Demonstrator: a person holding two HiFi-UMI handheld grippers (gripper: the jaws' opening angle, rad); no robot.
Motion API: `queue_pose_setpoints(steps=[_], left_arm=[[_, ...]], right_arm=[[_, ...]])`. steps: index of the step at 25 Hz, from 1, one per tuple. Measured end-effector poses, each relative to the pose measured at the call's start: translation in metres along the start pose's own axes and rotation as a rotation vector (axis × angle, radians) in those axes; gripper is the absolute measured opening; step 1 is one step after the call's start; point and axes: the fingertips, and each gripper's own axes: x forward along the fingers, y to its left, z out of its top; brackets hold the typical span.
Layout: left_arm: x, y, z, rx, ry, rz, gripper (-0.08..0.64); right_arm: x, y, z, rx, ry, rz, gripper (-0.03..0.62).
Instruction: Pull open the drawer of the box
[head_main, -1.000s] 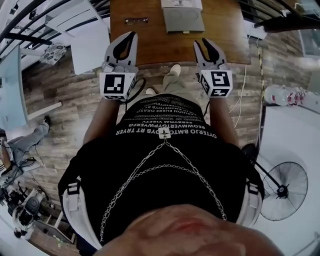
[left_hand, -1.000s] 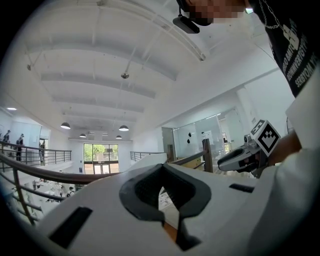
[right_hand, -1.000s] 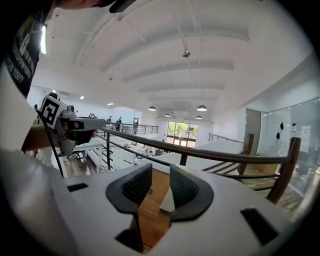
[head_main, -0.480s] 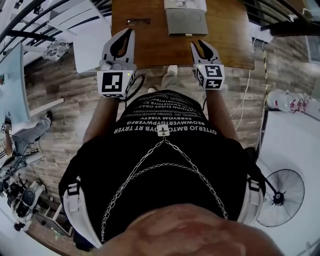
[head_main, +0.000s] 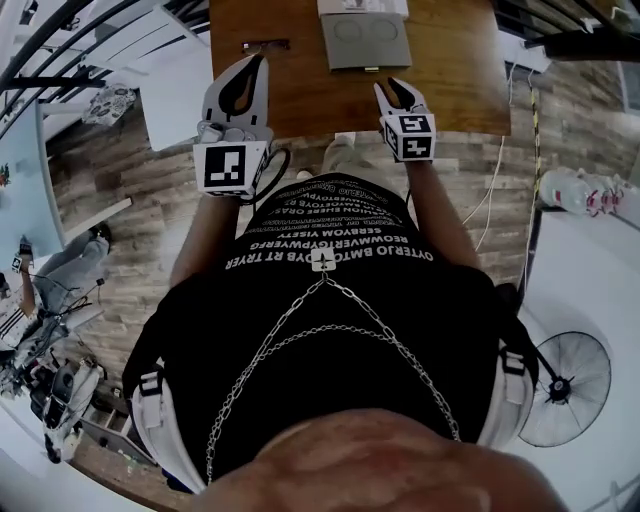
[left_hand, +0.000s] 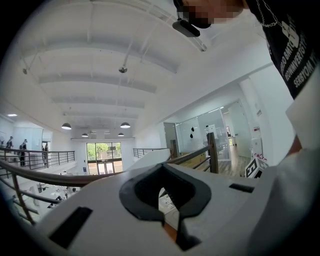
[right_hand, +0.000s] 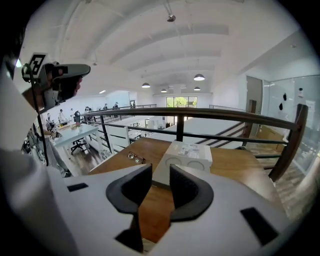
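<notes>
At the far middle of the brown wooden worktop (head_main: 450, 70) sits the pale grey, rectangular box (head_main: 365, 35), which has a white label on its top. Its front face has two round recesses and is turned toward the person. The box is free of both tools. From the right gripper view the box (right_hand: 185, 157) shows just beyond the gap between the jaws, and a pair of thin-framed glasses (right_hand: 134, 157) lies on the worktop (right_hand: 240, 167) to its left.

The right hand-held gripper (head_main: 391, 90) hovers over the near edge of the worktop, in front of the box and apart from it. In its own view the right hand-held gripper (right_hand: 160, 187) has its dark pads standing clearly apart, with nothing between them but bare wood and the box farther off.

The left hand-held gripper (head_main: 262, 62) is held over the left near part of the worktop, close to the glasses (head_main: 265, 44). It is tilted upward, so its camera looks at the white ceiling and the hall. There the left hand-held gripper (left_hand: 162, 197) has its jaws drawn together to a thin slit and grips nothing.

A dark metal railing (right_hand: 200, 117) runs behind the worktop. The person wears a black printed T-shirt (head_main: 330, 300) with a silver chain.
</notes>
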Motion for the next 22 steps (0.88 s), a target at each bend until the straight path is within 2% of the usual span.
queue_pose_setpoints(steps=[5,9,14,22], left_arm=[[0.026,-0.003,0.002,-0.018,-0.004,0.004,0.005],[0.039,-0.011,-0.008,0.007,0.034,-0.017,0.006],[0.051,-0.017,-0.014,-0.010,0.058,0.003,0.006],[0.068,-0.007,-0.024,0.034,0.100,0.028,0.006]], right_arm=[[0.024,-0.018,-0.030,0.034,0.078,0.009,0.107],[0.040,-0.030,-0.048,0.063,0.130,0.016,0.110],[0.063,-0.041,-0.073,0.098,0.189,0.038,0.116],[0.109,-0.049,-0.108,0.108,0.296,0.066,0.127]])
